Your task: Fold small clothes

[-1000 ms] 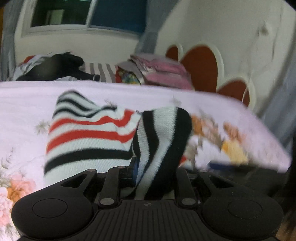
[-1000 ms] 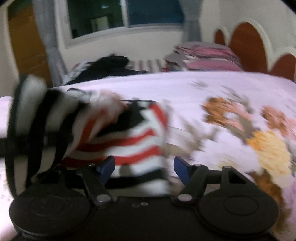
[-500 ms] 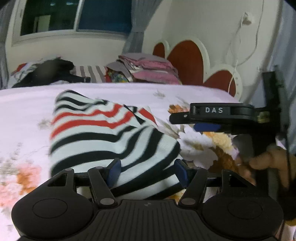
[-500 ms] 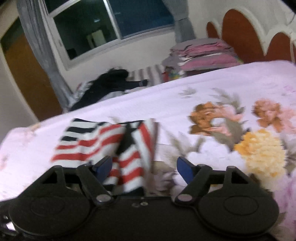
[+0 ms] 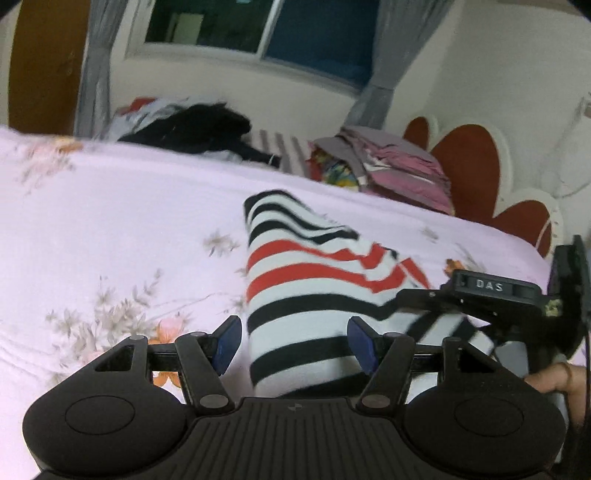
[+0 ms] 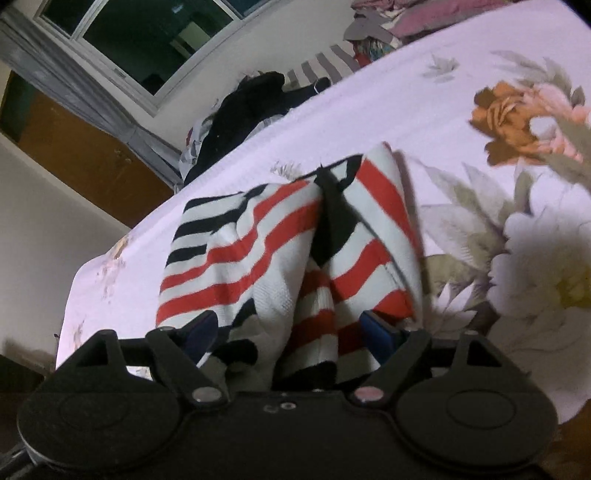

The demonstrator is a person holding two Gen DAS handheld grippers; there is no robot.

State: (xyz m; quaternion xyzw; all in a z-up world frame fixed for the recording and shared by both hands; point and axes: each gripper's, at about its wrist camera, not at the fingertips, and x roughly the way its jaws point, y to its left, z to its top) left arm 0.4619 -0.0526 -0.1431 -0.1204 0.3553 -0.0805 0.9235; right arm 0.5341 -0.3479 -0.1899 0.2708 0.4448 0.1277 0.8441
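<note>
A small striped garment [image 5: 310,291], white with black and red stripes, lies folded on the pink floral bedsheet [image 5: 129,221]. My left gripper [image 5: 293,343] is open, its blue pads on either side of the garment's near left edge. The right gripper body [image 5: 491,299] shows at the right of the left wrist view, over the garment's right side. In the right wrist view the garment [image 6: 266,251] is bunched with a crease down its middle. My right gripper [image 6: 291,332] is open, with the garment's near end between its fingers.
A dark heap of clothes [image 5: 199,133] and a stack of folded pink clothes [image 5: 395,166] lie at the far side of the bed. A red and white headboard [image 5: 480,162] stands at the right. A window [image 5: 258,29] and grey curtains are behind.
My left gripper let go of the garment and opened, then shifted left. The garment was laid down folded. My right gripper tilted and closed in on the garment's near end.
</note>
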